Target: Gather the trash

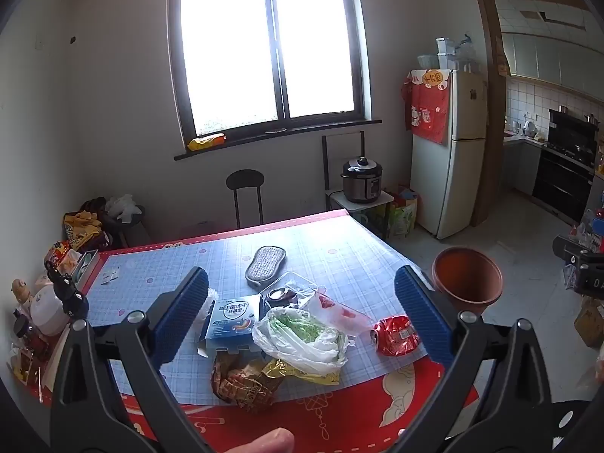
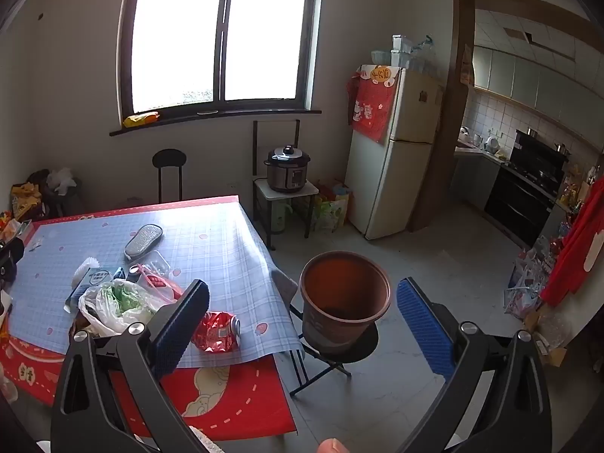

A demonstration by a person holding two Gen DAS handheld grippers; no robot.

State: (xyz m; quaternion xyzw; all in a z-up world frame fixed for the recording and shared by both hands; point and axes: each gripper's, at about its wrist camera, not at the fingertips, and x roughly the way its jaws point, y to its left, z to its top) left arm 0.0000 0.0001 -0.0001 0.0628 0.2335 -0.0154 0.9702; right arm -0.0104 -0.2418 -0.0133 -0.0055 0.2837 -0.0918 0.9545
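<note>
Trash lies on the table (image 1: pixel 339 249): a crushed red can (image 1: pixel 396 335), a white plastic bag with greens (image 1: pixel 302 336), a blue and white box (image 1: pixel 234 321), a brown and gold wrapper (image 1: pixel 245 381), a clear plastic tray (image 1: pixel 290 290) and a clear bag with red print (image 1: pixel 336 309). A brown bucket (image 2: pixel 343 294) stands on a black stool beside the table's right edge. My left gripper (image 1: pixel 302 313) is open above the trash pile. My right gripper (image 2: pixel 302 324) is open and empty, between the can (image 2: pixel 217 330) and the bucket.
A grey sponge (image 1: pixel 266 266) lies farther back on the table. Jars and snack packs crowd the table's left edge (image 1: pixel 49 302). A black stool (image 1: pixel 244 188), a rice cooker (image 1: pixel 361 183) and a fridge (image 1: pixel 449 151) stand behind.
</note>
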